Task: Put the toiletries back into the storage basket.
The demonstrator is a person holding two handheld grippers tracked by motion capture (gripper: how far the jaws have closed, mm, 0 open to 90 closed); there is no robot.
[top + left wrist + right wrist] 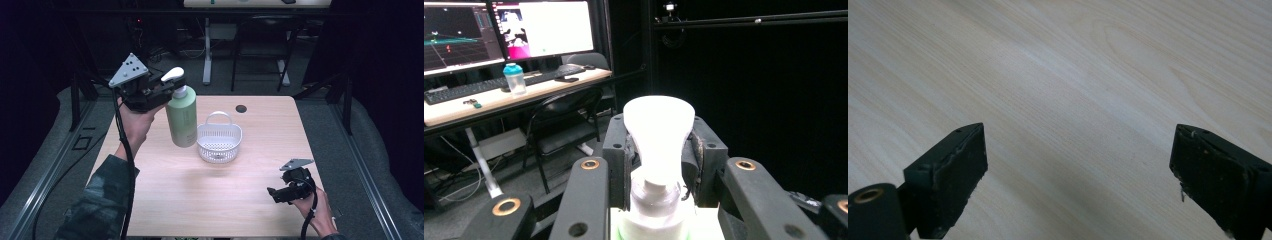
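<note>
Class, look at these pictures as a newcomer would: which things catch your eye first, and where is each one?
First comes the pale green pump bottle, lifted off the table at the left, with the left gripper clamped on its neck below the white pump head. Just right of it stands a white basket with a handle. The right gripper rests open near the table's front right corner.

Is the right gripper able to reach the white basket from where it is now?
Probably yes. The right gripper stands open over bare table, holding nothing. Nothing lies between it and the white basket. The green pump bottle, held by the left gripper, is on the basket's far side.
</note>
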